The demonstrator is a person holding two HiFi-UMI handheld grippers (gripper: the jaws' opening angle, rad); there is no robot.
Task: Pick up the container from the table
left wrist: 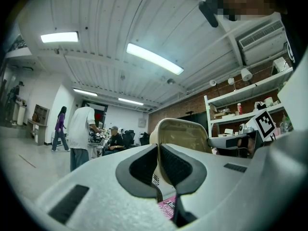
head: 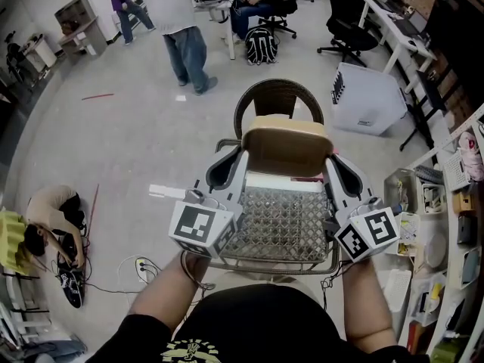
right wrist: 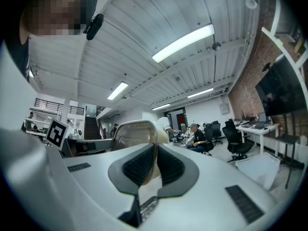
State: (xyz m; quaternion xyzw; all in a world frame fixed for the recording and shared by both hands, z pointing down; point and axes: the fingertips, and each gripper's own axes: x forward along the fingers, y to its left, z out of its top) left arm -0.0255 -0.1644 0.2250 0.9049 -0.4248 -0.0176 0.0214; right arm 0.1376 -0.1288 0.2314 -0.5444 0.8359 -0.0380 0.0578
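Note:
I hold a clear container [head: 280,221] with a diamond-patterned bottom in the air at the middle of the head view. Its tan lid [head: 286,148] stands up at the far side. My left gripper [head: 227,166] is shut on the container's left edge, and my right gripper [head: 344,174] is shut on its right edge. In the left gripper view the pads [left wrist: 144,167] press on a thin wall, with the tan lid [left wrist: 185,134] just beyond and a pink label [left wrist: 168,208] below. The right gripper [right wrist: 155,165] clamps the opposite wall, with the lid [right wrist: 137,131] behind it.
A brown round-backed chair [head: 276,97] stands right below and beyond the container. A white box [head: 367,97] sits on the floor at the right, with shelves [head: 446,225] along the right edge. One person crouches at the left [head: 49,218]; another stands farther back [head: 181,36].

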